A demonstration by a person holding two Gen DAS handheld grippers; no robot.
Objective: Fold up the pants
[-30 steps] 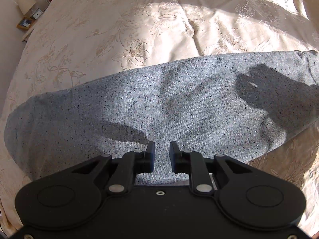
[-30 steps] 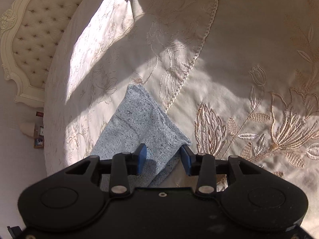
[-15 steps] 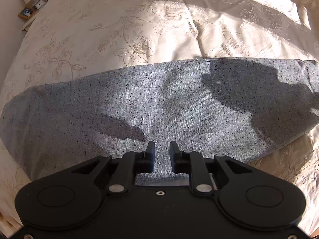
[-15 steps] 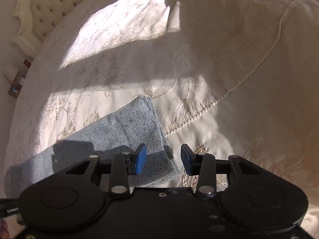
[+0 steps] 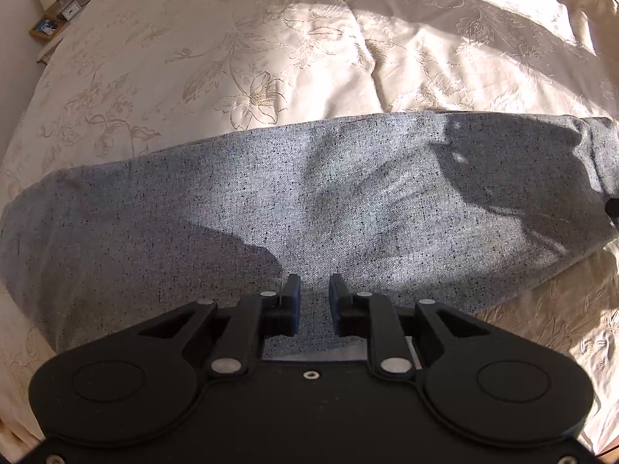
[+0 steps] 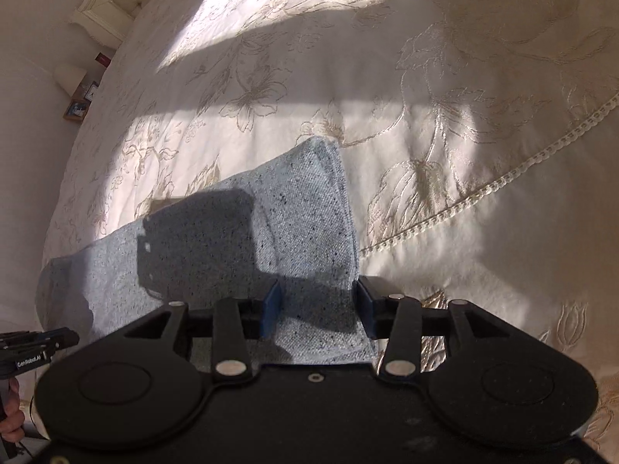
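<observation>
Grey pants span mid-frame across the bedspread; left hand-held gripper and right hand-held gripper both released, grasping nothing.

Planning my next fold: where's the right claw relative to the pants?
In the right wrist view, the right claw straddles the pants' end edge, open, on the cream bedspread.

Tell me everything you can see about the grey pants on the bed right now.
The pants are light grey woven fabric flecked with dark specks, lying flat and lengthwise across the cream embroidered bedspread, apparently already folded leg over leg. Soft wrinkles cross the middle, and gripper shadows fall on them. The left gripper sits over the near edge, jaws slightly apart. The right gripper straddles one narrow end, jaws wide; whether either touches the cloth is unclear.
</observation>
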